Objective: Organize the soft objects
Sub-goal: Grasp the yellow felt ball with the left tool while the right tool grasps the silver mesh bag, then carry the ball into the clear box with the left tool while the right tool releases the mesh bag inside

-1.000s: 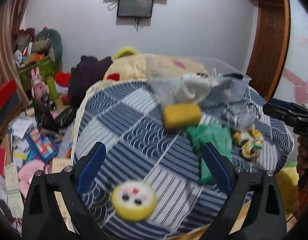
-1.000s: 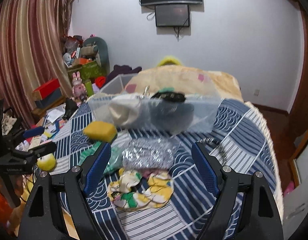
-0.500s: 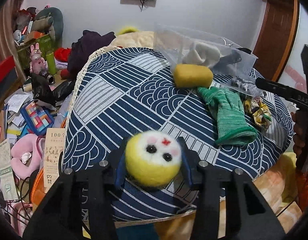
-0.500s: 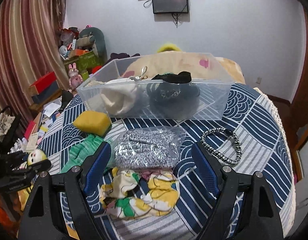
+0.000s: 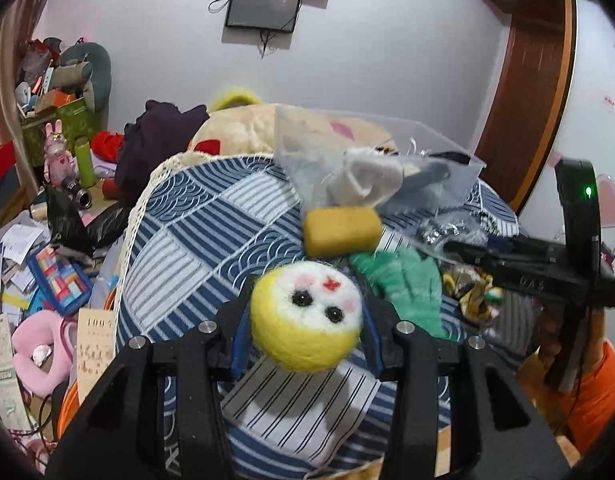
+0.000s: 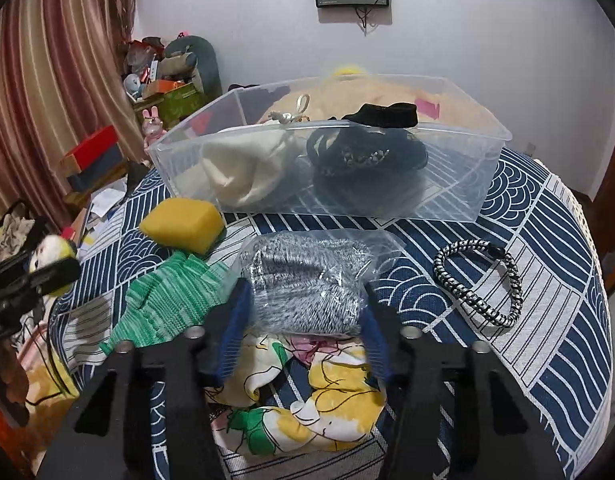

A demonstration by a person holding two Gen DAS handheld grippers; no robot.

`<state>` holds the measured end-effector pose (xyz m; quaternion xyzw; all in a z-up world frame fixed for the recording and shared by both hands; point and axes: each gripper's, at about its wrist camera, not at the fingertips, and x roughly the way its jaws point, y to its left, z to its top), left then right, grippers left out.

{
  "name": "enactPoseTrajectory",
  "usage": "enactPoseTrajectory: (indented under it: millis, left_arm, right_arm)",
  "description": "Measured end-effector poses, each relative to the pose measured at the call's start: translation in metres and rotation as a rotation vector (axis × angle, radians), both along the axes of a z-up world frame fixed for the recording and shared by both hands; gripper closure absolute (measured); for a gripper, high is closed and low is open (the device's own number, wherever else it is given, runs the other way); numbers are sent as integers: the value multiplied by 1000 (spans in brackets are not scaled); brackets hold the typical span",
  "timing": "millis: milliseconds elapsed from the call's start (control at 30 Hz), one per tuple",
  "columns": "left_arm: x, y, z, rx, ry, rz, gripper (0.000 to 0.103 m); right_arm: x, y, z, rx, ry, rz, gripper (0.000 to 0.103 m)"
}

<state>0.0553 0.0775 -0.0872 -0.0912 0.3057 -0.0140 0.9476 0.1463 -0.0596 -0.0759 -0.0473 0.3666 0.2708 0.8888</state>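
My left gripper [image 5: 305,330] is shut on a round yellow and white felt ball with a face [image 5: 307,316], held above the patterned table. It also shows in the right wrist view [image 6: 53,256] at the far left. My right gripper [image 6: 305,328] is shut on a clear bag of grey knit fabric [image 6: 307,280]. A clear plastic bin [image 6: 459,168] at the back of the table holds a cream cloth [image 6: 243,172] and black items [image 6: 367,156]. A yellow sponge [image 6: 183,224], a green glove [image 6: 167,300] and a yellow floral cloth [image 6: 307,404] lie on the table.
A black and white braided cord loop [image 6: 479,280] lies at the right of the blue patterned tablecloth [image 6: 547,320]. The floor at the left is strewn with papers, boxes and toys [image 5: 47,280]. A wooden door [image 5: 519,120] stands at the back right.
My left gripper closed on the felt ball and lifted it off the table. My right gripper moved forward and closed on the bag of grey knit fabric.
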Motion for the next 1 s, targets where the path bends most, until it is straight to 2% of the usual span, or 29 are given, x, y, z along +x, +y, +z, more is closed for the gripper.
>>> enactPoseTrajectory:
  millis: [100, 133, 400, 667, 1000]
  left_arm:
    - [6, -1, 6, -7, -13, -7, 58]
    - [9, -2, 9, -11, -17, -11, 58]
    - [26, -8, 37, -10, -83, -26, 58]
    - [47, -14, 69, -4, -162, -23, 58]
    - [87, -22, 79, 62, -159, -5, 58]
  right_arm:
    - [-2, -4, 6, 7, -16, -5, 76]
    - [-2, -6, 8, 14, -18, -6, 77]
    - [-10, -21, 34, 67, -86, -19, 79]
    - [-12, -31, 77, 114, -201, -48, 79]
    - [5, -36, 99, 135, -274, -104, 79]
